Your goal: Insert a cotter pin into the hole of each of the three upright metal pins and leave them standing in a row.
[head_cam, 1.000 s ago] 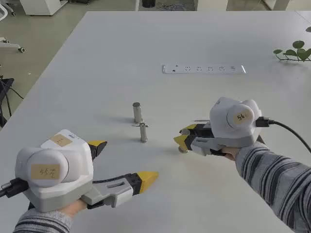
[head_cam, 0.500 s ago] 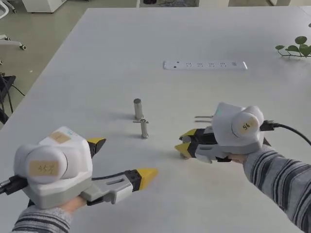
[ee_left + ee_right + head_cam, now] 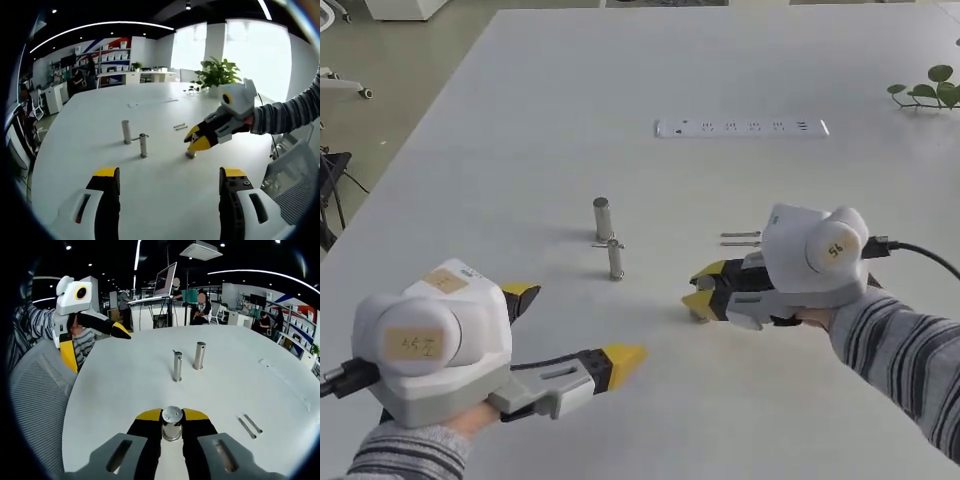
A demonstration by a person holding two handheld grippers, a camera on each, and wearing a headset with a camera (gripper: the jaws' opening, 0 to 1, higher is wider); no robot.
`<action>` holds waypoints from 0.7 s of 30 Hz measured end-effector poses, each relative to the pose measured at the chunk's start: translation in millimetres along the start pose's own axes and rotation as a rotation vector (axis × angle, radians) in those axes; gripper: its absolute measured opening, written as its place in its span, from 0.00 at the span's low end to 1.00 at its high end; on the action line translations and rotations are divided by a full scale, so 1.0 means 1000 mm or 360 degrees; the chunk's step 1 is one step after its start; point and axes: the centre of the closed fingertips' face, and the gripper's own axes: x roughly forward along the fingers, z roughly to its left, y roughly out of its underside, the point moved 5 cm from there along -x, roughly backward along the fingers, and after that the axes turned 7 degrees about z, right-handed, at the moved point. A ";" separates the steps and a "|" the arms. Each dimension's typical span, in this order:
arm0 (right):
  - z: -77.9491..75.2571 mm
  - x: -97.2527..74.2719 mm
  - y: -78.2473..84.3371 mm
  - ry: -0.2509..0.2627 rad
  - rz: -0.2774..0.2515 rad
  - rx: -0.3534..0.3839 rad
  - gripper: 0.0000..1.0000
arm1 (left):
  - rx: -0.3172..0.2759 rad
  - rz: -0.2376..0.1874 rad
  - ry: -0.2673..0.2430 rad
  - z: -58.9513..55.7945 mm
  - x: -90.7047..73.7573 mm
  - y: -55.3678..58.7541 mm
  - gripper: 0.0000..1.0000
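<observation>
Pins of grey metal, three in all, stand upright on the white surface (image 3: 520, 120). The gripped pin (image 3: 171, 424) sits between the yellow-tipped jaws of the right gripper (image 3: 701, 289), which are closed on its sides just below its round top. In the left gripper view its foot shows down at the surface beneath the tips. To the left of it in the head view, well apart, the near pin (image 3: 615, 258) stands free with a cotter pin (image 3: 602, 244) lying crosswise through its upper end. Just behind that stands the far pin (image 3: 602, 217), bare. Two loose cotter pins (image 3: 740, 238) lie side by side on the surface next to the right gripper's body. The left gripper (image 3: 572, 323) is held low over the near-left part of the surface, its jaws spread wide with nothing between them, pointing toward the pins. A white power strip (image 3: 741, 127) lies farther back, and a green plant (image 3: 928, 90) is at the far right edge
</observation>
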 end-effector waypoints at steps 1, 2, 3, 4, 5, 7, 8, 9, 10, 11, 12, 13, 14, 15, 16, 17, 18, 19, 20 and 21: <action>0.000 0.000 0.000 -0.0005 0.0000 0.0001 0.09 | 0.0004 0.0006 0.0000 0.000 0.000 0.000 0.80; 0.000 0.000 0.000 -0.0012 0.0001 0.0008 0.10 | 0.0012 0.0009 0.0001 0.000 0.000 0.000 0.80; 0.001 0.000 0.000 -0.0016 0.0000 0.0006 0.10 | 0.0016 0.0006 0.0002 -0.001 0.000 -0.001 0.80; 0.001 0.000 0.000 -0.0023 -0.0001 0.0012 0.10 | 0.0017 0.0001 0.0004 -0.001 0.000 -0.002 0.80; 0.001 0.000 0.000 -0.0027 -0.0001 0.0023 0.10 | 0.0015 -0.0001 0.0005 -0.001 0.000 -0.002 0.80; 0.002 -0.001 -0.001 -0.0029 0.0004 -0.0002 0.10 | 0.0013 -0.0001 0.0006 -0.001 -0.001 -0.002 0.80; 0.003 -0.002 0.000 -0.0030 0.0009 -0.0011 0.11 | 0.0016 0.0000 0.0003 -0.001 -0.001 -0.003 0.80; 0.003 -0.002 0.000 -0.0034 0.0016 -0.0012 0.11 | 0.0018 0.0000 0.0003 -0.001 -0.002 -0.003 0.80; 0.004 -0.003 0.001 -0.0039 0.0022 -0.0003 0.13 | 0.0016 0.0003 0.0004 -0.001 -0.002 -0.003 0.80; 0.004 -0.005 0.001 -0.0041 0.0019 -0.0001 0.13 | 0.0017 0.0005 0.0003 -0.001 -0.003 -0.002 0.80; 0.005 -0.006 0.001 -0.0042 0.0014 -0.0001 0.14 | 0.0019 0.0006 0.0001 -0.001 -0.003 -0.002 0.81; 0.005 -0.009 0.001 -0.0043 0.0015 0.0000 0.14 | 0.0021 0.0006 0.0000 -0.001 -0.004 -0.002 0.81; 0.005 -0.010 0.002 -0.0044 0.0021 0.0004 0.16 | 0.0019 0.0006 0.0001 -0.002 -0.004 -0.002 0.81; 0.006 -0.012 0.003 -0.0051 0.0044 0.0022 0.20 | 0.0018 0.0005 0.0002 -0.002 -0.004 -0.002 0.81; 0.006 -0.014 0.004 -0.0058 0.0055 0.0022 0.22 | 0.0019 0.0003 0.0003 -0.003 -0.004 -0.002 0.81; 0.006 -0.017 0.005 -0.0058 0.0064 0.0000 0.23 | 0.0018 0.0002 0.0002 -0.003 -0.004 -0.002 0.81; 0.006 -0.019 0.005 -0.0058 0.0069 -0.0012 0.22 | 0.0016 0.0002 0.0004 -0.003 -0.004 -0.002 0.81; 0.006 -0.021 0.005 -0.0061 0.0075 -0.0011 0.23 | 0.0016 0.0002 0.0004 -0.004 -0.004 -0.002 0.82; 0.005 -0.024 0.006 -0.0065 0.0092 0.0011 0.24 | 0.0016 0.0001 0.0005 -0.004 -0.004 -0.003 0.82; 0.003 -0.027 0.007 -0.0066 0.0109 0.0025 0.26 | 0.0016 0.0000 0.0005 -0.005 -0.005 -0.003 0.82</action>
